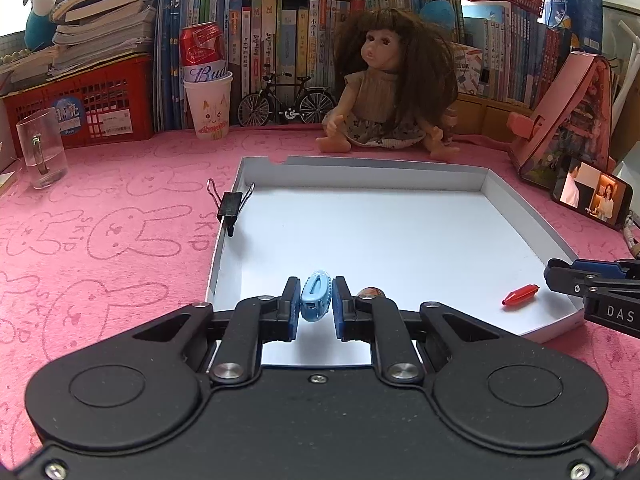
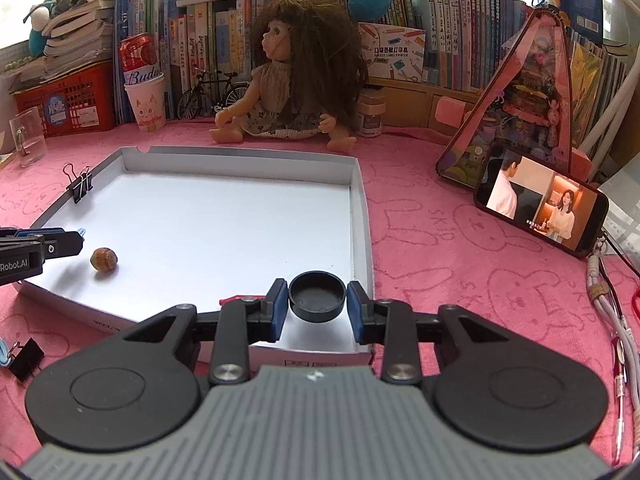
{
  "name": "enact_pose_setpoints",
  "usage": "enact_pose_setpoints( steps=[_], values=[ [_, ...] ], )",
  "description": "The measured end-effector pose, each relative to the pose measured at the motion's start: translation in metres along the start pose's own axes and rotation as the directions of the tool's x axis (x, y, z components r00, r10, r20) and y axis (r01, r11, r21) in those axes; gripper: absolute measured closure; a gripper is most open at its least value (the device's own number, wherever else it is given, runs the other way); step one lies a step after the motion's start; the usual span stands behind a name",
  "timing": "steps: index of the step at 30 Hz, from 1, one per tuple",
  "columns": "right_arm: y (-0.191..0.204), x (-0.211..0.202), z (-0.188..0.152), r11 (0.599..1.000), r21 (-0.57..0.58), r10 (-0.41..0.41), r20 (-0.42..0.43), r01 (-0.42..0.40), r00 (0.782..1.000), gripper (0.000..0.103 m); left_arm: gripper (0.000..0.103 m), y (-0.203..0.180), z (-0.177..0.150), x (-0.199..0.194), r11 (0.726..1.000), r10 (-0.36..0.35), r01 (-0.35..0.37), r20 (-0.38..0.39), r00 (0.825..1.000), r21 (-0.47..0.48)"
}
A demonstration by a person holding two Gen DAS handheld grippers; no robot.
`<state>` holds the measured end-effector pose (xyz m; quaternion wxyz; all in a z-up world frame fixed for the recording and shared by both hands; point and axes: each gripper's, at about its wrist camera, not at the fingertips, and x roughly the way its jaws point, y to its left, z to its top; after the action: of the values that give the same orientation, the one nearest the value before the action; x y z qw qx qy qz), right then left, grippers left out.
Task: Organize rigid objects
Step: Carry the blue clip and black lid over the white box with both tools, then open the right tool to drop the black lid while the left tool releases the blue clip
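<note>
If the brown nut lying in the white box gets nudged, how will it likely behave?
The brown nut looks rounded and lies loose on the smooth floor of the white box, so it would probably roll. It looks small and hard, likely light and stiff. The box walls should stop it.

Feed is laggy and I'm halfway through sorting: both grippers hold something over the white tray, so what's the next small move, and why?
Probably lower and open the left gripper: it is shut on the blue clip above the white tray, near the acorn. The right gripper, shut on the black cap, can follow.

red float [image 2: 236,299] mostly hidden — perhaps a pen [image 2: 619,384], edge-cropped
</note>
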<state>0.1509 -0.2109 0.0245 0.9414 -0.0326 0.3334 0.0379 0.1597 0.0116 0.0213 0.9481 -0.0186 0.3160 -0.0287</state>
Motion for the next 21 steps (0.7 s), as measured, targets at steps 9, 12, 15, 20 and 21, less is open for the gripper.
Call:
enact_pose_setpoints(
  steps=[9, 12, 15, 20, 21],
  values=[
    [0.002, 0.009, 0.000, 1.000, -0.001, -0.011, -0.029, 0.011, 1.000, 0.066, 0.087, 0.000, -0.001, 0.009, 1.000, 0.013, -0.013, -0.017, 1.000, 0.000],
    [0.003, 0.011, 0.001, 1.000, -0.001, -0.005, -0.036, 0.005, 0.999, 0.065, 0.087, 0.000, -0.002, 0.012, 1.000, 0.013, -0.013, -0.024, 1.000, -0.001],
    [0.004, 0.013, 0.000, 1.000, 0.007, 0.005, -0.050, -0.005, 0.999, 0.064, 0.087, 0.000, -0.002, 0.014, 1.000, 0.011, -0.011, -0.029, 1.000, 0.001],
    [0.004, 0.015, 0.000, 1.000, 0.012, 0.006, -0.051, -0.005, 0.999, 0.062, 0.087, 0.000, -0.003, 0.015, 1.000, 0.012, -0.012, -0.033, 0.999, -0.002],
    [0.004, 0.015, 0.000, 1.000, 0.013, 0.006, -0.051, -0.005, 0.999, 0.062, 0.086, 0.000, -0.003, 0.016, 1.000, 0.013, -0.013, -0.033, 0.999, -0.003]
  ],
)
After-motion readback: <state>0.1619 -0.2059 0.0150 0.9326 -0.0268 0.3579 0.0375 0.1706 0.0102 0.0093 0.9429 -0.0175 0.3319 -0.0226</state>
